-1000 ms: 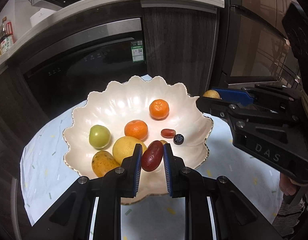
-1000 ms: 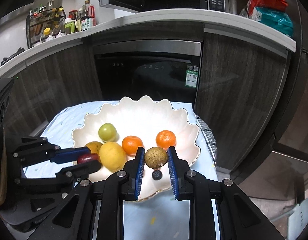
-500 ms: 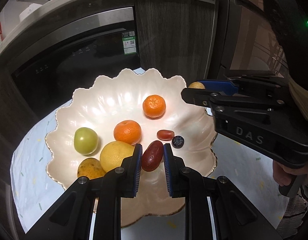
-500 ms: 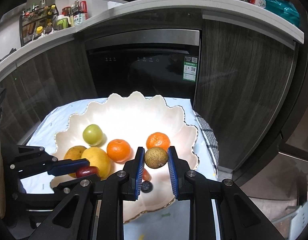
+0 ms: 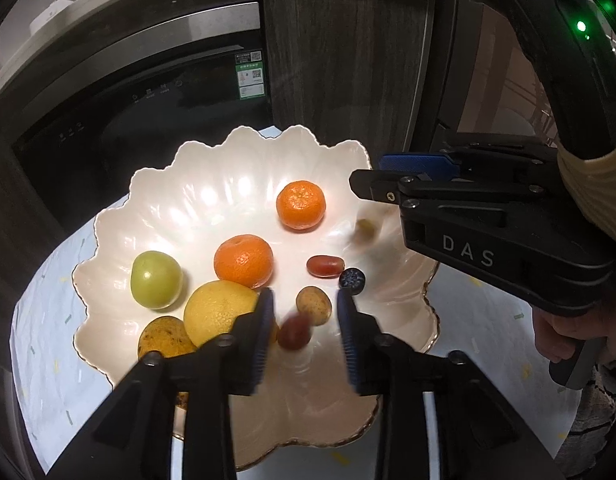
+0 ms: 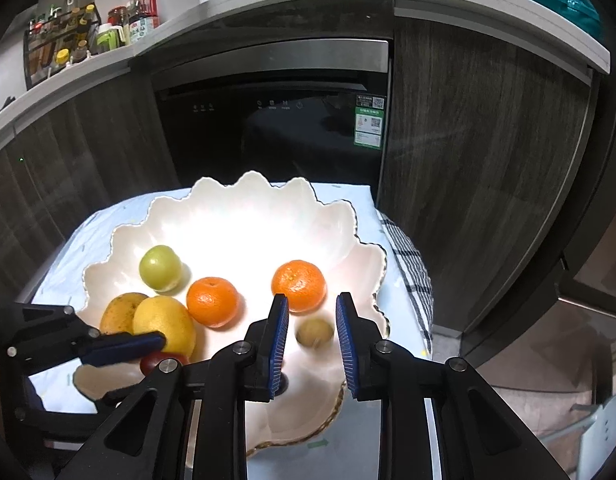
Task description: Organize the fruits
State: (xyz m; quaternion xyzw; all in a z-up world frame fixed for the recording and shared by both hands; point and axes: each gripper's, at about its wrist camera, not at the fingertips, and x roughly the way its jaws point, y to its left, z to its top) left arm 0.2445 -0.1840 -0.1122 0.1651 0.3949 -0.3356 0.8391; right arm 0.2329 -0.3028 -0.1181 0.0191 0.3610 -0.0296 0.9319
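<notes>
A white scalloped bowl (image 5: 228,184) holds two oranges (image 5: 301,205), a green fruit (image 5: 156,279), a yellow citrus (image 5: 220,312) and small fruits. My left gripper (image 5: 306,316) is open over the bowl's near side; a dark red fruit (image 5: 294,332) is blurred between its fingers, apart from the pads. My right gripper (image 6: 311,324) is open over the bowl's right side (image 6: 347,232); a brown-green round fruit (image 6: 315,332) is blurred between its fingers, loose. That fruit also shows in the left wrist view (image 5: 365,229).
The bowl sits on a pale cloth (image 5: 44,320) over a small table. A dark dishwasher front (image 6: 276,120) and wood cabinets stand behind. A checked cloth (image 6: 411,272) hangs at the table's right edge. Bottles (image 6: 80,36) stand on the counter.
Both grippers have opened. The dark red fruit has dropped from the left gripper and the brown-green fruit from the right gripper; both are blurred over the bowl.
</notes>
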